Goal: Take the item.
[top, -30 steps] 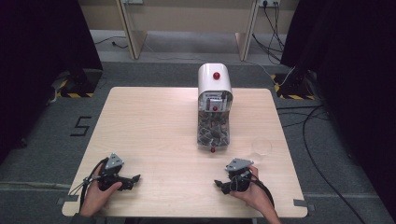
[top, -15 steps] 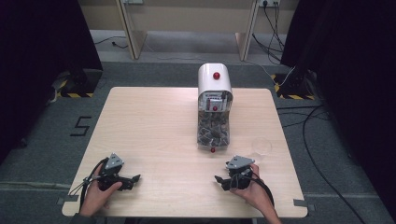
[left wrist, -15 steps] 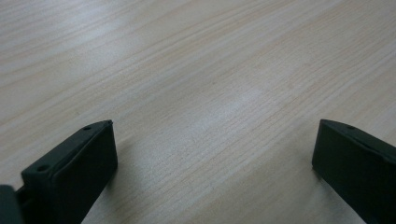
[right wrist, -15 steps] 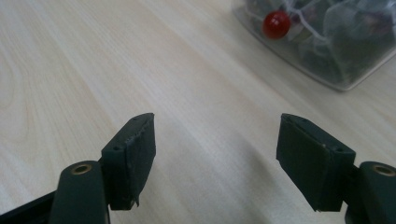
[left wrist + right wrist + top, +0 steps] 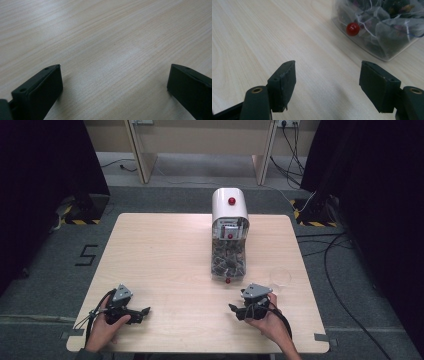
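Dispenser (image 5: 229, 236), white-domed, red-knobbed, clear bin of sachets; both claws apart, empty.

Matt pale wood-grain table (image 5: 165, 250), clear plastic dispenser (image 5: 229, 255), matt black jaws

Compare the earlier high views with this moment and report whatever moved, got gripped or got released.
Nothing visibly changed. The left gripper and right gripper rest open and empty at the near edge of the table; the dispenser and clear cup stand where they were.
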`<state>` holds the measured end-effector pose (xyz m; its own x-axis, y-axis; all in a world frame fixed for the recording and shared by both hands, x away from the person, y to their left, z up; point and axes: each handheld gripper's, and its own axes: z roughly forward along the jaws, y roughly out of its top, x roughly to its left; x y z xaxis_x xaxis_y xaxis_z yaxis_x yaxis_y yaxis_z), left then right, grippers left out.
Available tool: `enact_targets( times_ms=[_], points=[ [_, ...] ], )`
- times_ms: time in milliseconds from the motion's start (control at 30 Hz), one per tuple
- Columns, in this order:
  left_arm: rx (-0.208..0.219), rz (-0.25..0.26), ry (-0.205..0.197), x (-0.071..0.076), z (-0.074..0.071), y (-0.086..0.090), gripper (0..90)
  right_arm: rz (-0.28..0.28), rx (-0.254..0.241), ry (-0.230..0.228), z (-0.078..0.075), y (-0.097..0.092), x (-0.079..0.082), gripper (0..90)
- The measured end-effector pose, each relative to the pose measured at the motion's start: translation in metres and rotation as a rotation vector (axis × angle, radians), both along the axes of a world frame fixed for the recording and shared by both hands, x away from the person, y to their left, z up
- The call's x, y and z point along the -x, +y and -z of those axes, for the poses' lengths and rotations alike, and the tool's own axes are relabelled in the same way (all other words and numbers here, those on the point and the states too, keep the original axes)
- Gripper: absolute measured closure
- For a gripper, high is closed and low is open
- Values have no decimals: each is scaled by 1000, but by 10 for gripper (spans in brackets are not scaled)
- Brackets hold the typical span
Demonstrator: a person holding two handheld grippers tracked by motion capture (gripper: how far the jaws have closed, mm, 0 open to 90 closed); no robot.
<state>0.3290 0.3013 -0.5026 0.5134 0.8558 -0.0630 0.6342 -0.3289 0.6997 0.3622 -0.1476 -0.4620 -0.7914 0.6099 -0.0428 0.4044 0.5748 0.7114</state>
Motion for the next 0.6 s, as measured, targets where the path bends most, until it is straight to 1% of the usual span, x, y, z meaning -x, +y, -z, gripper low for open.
enact_targets(
  times_ms=[100, 167, 233, 300, 467, 600],
  points=[
    [0, 0, 0, 0, 0, 0, 0, 1, -8, -8, -3, 0, -1, 308],
    [0, 0, 0, 0, 0, 0, 0, 5, -5, -28, -6, 2, -4, 312],
    [0, 0, 0, 0, 0, 0, 0, 4, -1, -37, -8, 3, -5, 317],
    [0, 0, 0, 0, 0, 0, 0, 13, -5, -41, -11, 3, -6, 319],
    [0, 0, 0, 0, 0, 0, 0, 30, -9, -73, -19, 2, -10, 335],
    [0, 0, 0, 0, 0, 0, 0, 41, -20, -96, -23, 8, -13, 351]
  ],
)
